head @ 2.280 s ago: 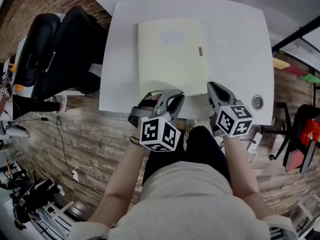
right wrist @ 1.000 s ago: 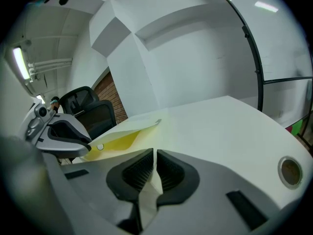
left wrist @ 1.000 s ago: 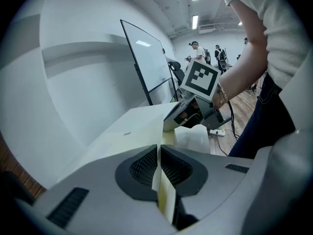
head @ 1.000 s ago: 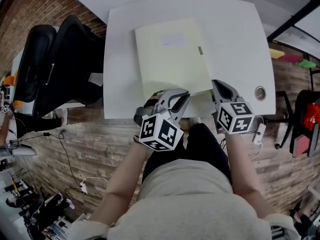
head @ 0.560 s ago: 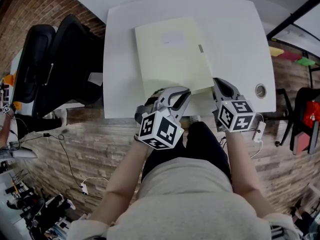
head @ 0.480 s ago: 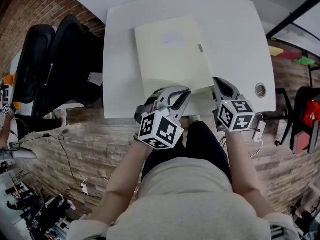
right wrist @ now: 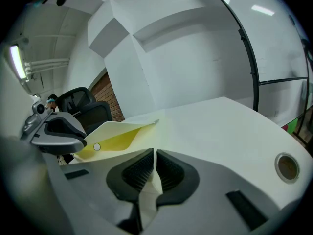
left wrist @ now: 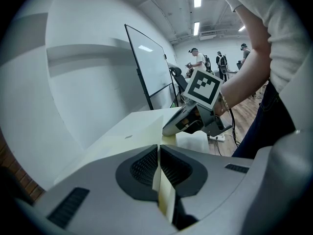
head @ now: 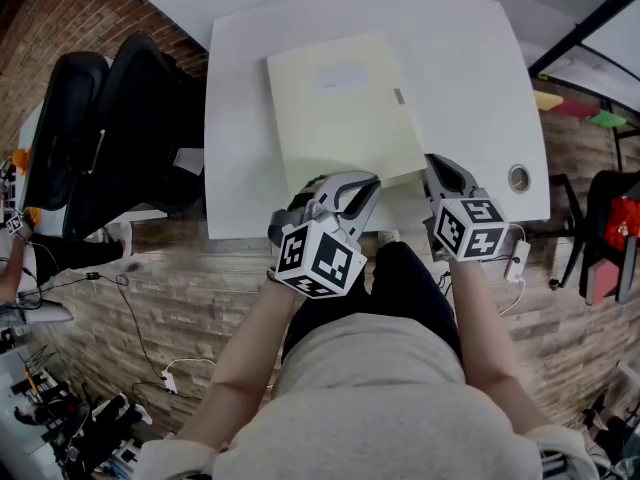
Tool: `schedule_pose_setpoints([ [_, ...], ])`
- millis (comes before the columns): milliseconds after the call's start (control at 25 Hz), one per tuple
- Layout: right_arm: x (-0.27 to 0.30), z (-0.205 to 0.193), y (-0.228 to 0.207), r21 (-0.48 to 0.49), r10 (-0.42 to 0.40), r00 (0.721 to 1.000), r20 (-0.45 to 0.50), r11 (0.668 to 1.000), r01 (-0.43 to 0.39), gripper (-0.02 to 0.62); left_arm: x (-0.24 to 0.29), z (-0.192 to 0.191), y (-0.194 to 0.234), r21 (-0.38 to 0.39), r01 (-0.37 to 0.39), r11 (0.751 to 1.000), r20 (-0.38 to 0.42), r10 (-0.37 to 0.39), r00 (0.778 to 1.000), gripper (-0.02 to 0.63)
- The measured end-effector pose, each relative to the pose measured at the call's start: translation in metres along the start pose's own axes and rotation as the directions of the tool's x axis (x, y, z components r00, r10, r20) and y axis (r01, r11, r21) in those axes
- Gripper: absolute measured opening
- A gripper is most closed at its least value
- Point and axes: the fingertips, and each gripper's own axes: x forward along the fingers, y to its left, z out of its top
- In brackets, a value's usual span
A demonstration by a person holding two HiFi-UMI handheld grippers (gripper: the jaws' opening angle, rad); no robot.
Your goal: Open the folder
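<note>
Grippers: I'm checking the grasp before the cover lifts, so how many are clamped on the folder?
2. The left gripper pinches the near edge of the folder. The right gripper pinches its near right corner, just beside the left. Both grips show plainly; nothing is hidden.

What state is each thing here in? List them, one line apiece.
folder: lying on the table, mostly closed, its cover parted at the near edge.
left gripper: shut on the folder's lifted cover edge.
right gripper: shut on a pale sheet at the folder's near right corner.
office chair: empty, beside the table.
</note>
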Motion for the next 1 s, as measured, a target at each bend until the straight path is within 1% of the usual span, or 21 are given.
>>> schedule_pose_setpoints([
  [200,0.000,0.001,0.000,-0.002,0.000,1.000,-0.003,1.000,0.000,0.034,-0.002,0.002,0.002,-0.010,0.000,1.000,0.017,0.001,1.000,0.029],
  [320,0.001,0.001,0.000,-0.003,-0.005,1.000,-0.003,1.000,0.005,0.034,-0.008,0.009,0.009,-0.054,-0.016,0.998,0.064,0.019,0.998,0.031],
  [400,0.001,0.001,-0.001,-0.002,-0.011,1.000,-0.003,1.000,0.011,0.034,-0.012,0.012,0.014,-0.075,-0.021,0.997,0.078,0.026,0.997,0.031],
  [560,0.000,0.001,-0.002,0.000,-0.013,1.000,-0.002,1.000,0.013,0.034,-0.015,0.011,0.011,-0.053,-0.016,0.998,0.074,0.020,0.997,0.031],
  [800,0.002,0.002,-0.002,0.014,-0.009,1.000,-0.019,1.000,0.009,0.035,-0.024,0.010,0.013,-0.100,-0.024,0.995,0.103,0.034,0.994,0.031],
  [1000,0.002,0.006,-0.006,0.009,-0.040,0.998,-0.040,0.999,0.041,0.035,-0.032,0.012,0.013,-0.113,-0.028,0.993,0.121,0.042,0.992,0.032],
])
